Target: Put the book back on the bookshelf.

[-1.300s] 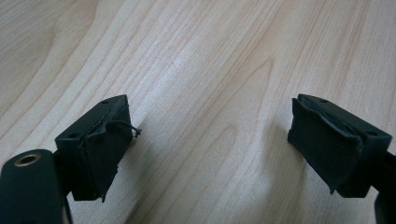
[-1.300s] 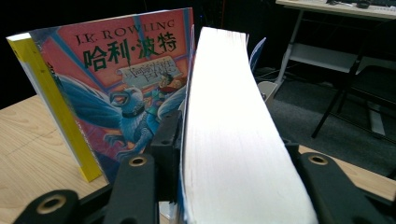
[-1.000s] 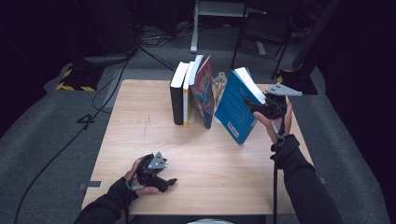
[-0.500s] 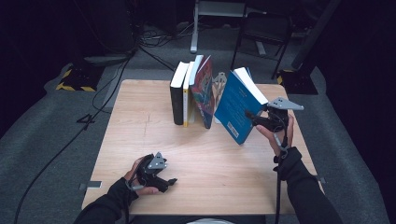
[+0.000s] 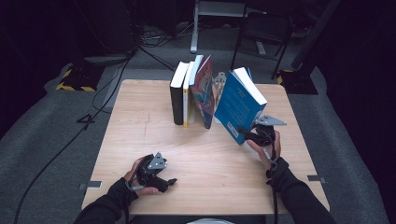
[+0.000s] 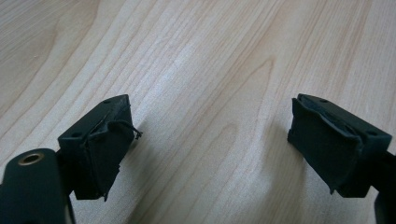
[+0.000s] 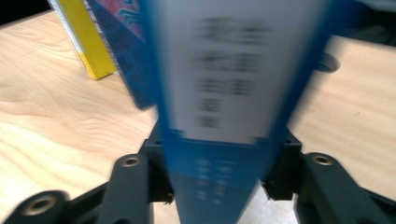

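A blue book point(image 5: 240, 105) leans tilted against a row of upright books point(image 5: 191, 93) at the back middle of the wooden table point(image 5: 135, 121). My right gripper point(image 5: 250, 135) sits at the book's lower end near the tabletop. Its jaws have just been closing, and the book's spine point(image 7: 219, 93) is between them, with both pads against its covers. My left gripper point(image 5: 166, 179) rests near the front edge in a person's hand. It is open over bare wood point(image 6: 210, 154), with nothing between its pads point(image 6: 100, 154).
The row holds a black book point(image 5: 177, 100), a yellow-and-white one point(image 5: 187, 98) and a colourful one point(image 5: 204, 91). A chair point(image 5: 264, 32) and cables point(image 5: 116, 79) lie on the dark floor beyond the table's far edge.
My right gripper has come down along the blue book's spine to its lower end and its jaws have narrowed around it. The left gripper has stayed put.
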Demonstrator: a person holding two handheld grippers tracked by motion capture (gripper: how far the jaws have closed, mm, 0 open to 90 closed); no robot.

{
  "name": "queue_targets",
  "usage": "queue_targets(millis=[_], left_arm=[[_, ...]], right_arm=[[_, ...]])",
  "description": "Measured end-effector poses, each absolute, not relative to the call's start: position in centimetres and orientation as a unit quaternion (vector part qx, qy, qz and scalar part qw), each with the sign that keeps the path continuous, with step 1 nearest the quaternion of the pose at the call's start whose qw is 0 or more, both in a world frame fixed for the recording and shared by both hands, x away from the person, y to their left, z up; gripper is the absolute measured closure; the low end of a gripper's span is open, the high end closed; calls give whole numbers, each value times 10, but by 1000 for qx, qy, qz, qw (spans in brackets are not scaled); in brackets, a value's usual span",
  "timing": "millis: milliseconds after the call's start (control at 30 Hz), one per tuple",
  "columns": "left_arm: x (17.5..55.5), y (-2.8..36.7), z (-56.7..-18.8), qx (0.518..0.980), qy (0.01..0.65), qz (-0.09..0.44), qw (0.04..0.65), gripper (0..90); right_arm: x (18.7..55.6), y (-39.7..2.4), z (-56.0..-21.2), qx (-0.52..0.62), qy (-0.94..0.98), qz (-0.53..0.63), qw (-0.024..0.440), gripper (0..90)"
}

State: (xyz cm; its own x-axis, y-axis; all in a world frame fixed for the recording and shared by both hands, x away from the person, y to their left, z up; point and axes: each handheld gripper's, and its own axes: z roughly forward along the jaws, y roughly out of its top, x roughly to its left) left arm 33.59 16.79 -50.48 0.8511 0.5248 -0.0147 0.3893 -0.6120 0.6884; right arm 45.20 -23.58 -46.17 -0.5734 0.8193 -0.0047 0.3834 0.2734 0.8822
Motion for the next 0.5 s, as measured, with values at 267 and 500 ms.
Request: queue_targets(millis=[267,500], left_arm=[[336,167,-505,893,255,92,359,137],[337,167,-505,893,255,92,359,137]], right_arm=[[456,-224,-464,428,731,456,274,596],[467,-206,-464,466,705,448,291,597]])
